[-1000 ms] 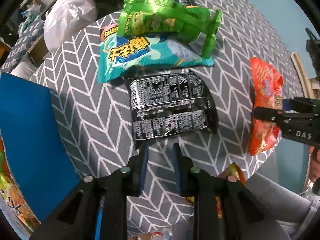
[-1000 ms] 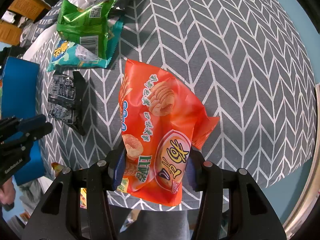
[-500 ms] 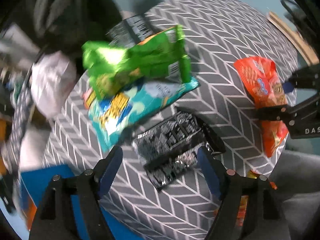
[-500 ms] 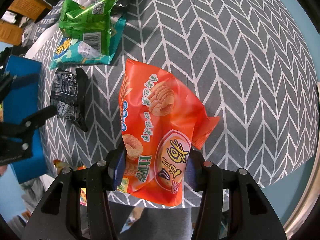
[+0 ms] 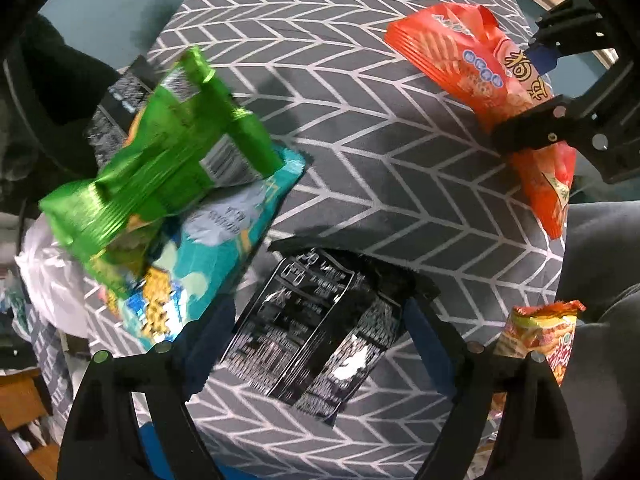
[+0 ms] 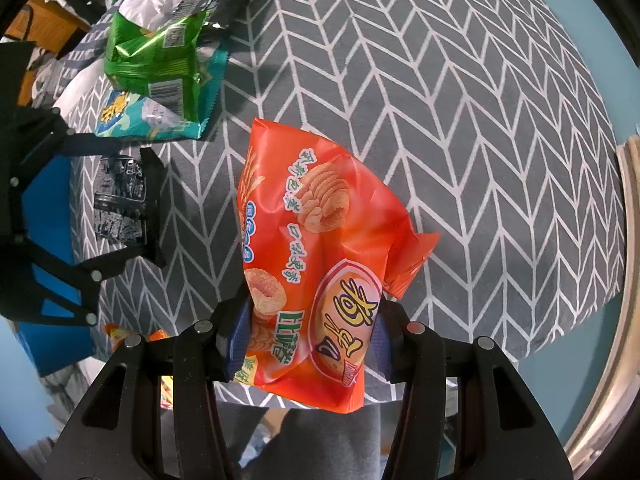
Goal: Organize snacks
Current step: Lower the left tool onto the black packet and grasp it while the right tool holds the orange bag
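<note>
My right gripper (image 6: 306, 342) is shut on an orange chip bag (image 6: 316, 248) and holds it over the near edge of the round table; the bag also shows in the left wrist view (image 5: 492, 84). My left gripper (image 5: 316, 340) is open wide, its jaws on either side of a black snack bag (image 5: 316, 340) that lies flat on the table, also seen in the right wrist view (image 6: 120, 204). A green bag (image 5: 160, 160) lies on a teal bag (image 5: 208, 248) to the left.
The table has a grey chevron cloth (image 6: 460, 100). A blue box (image 6: 48, 240) stands at its left edge. Another orange snack bag (image 5: 540, 336) sits below the table edge by my lap. A white plastic bag (image 5: 44, 264) lies far left.
My left gripper opened wide, turned and moved in around the black bag. The right gripper kept hold of the orange bag, nearly still.
</note>
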Demonstrator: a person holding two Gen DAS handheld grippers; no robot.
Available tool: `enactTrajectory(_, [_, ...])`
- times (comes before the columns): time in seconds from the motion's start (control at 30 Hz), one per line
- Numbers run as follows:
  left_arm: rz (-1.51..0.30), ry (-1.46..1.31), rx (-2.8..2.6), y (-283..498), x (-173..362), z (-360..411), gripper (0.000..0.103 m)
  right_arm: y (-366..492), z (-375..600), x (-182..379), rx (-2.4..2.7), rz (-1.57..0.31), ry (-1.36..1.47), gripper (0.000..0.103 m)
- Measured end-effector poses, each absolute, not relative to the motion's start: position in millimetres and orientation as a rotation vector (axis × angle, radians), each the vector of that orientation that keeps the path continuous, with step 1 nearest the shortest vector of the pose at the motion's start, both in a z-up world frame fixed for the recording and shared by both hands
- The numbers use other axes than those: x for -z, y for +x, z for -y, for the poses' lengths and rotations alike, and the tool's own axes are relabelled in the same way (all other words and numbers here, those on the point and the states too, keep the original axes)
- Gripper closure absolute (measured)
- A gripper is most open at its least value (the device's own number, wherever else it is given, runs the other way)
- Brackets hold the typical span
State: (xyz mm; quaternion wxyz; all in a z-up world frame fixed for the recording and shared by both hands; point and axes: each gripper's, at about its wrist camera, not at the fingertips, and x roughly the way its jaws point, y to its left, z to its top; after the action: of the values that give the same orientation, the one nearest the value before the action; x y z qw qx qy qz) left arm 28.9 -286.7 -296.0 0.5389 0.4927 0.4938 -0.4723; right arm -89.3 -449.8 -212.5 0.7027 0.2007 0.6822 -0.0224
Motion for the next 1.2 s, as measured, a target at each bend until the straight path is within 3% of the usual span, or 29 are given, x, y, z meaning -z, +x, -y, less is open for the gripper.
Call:
enactTrajectory(0.27, [-1.21,1.109,1.101,26,321,291,0.014,-93,448,209,0.056,-1.53,0.447,0.053])
enactTrajectory(0.5, [-1.266,0.934,1.009,45,323,267,0.034,-82,431,213,0.031,-1.534,0.426,0.053])
enactTrajectory(0.77, [-1.355,0.742,0.866,51,319,234,0.037,-73,415,208,-0.012,-1.521,0.396,0.053])
enactTrajectory(0.8, [-1.358,0.722,0.85,49,317,229,0.048,-72,413,207,-0.018,-1.519,0.392,0.053])
enactTrajectory(0.93, [-1.402,0.626,0.797,52,309,212,0.063,-66,404,205,-0.036,-1.515,0.371,0.053])
enactTrajectory(1.2, [-1.407,0.521,0.723,55,289,176,0.07,-48,384,202,-0.07,-1.511,0.333,0.053])
